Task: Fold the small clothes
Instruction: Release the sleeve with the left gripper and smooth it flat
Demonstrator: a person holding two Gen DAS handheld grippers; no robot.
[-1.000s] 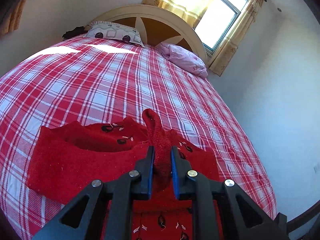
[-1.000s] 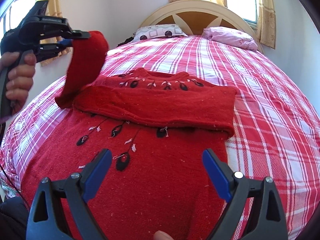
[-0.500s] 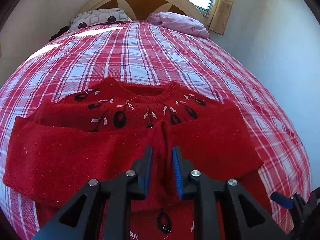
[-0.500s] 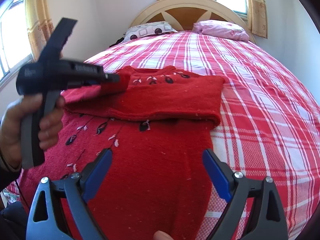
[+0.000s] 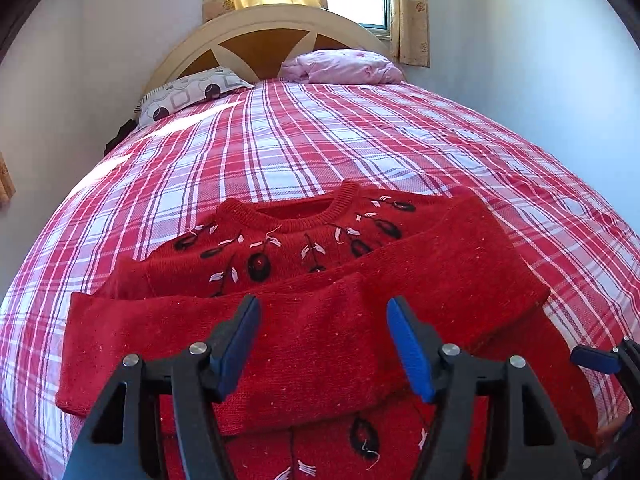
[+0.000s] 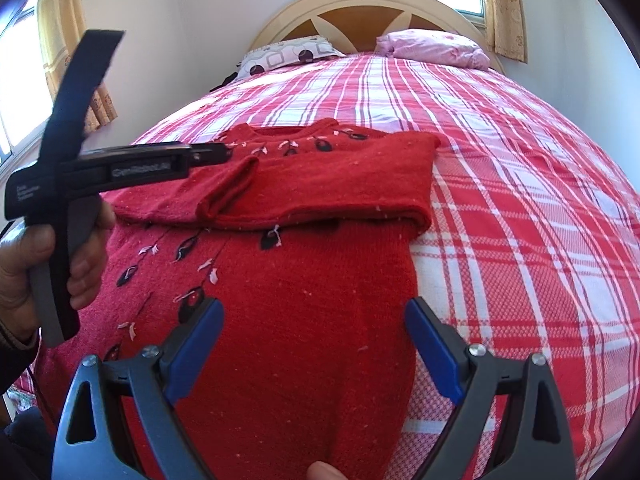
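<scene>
A red knit sweater (image 5: 320, 264) with black and white embroidery lies flat on the bed, collar toward the headboard. Both sleeves (image 5: 224, 344) are folded across its chest; they also show in the right wrist view (image 6: 320, 184). My left gripper (image 5: 322, 344) is open and empty, just above the folded left sleeve. It shows from the side in the right wrist view (image 6: 212, 154), held in a hand. My right gripper (image 6: 314, 344) is open and empty, above the sweater's lower body (image 6: 304, 320).
The bed has a red and white plaid cover (image 5: 320, 140). A patterned pillow (image 5: 188, 94) and a pink pillow (image 5: 340, 66) lie by the arched headboard (image 5: 264, 36). Walls stand close on both sides, and a curtained window is behind the headboard.
My left gripper carried the left sleeve across the chest, laid it down and opened. The sleeve now lies flat over the other sleeve. My right gripper stayed open and nearly still.
</scene>
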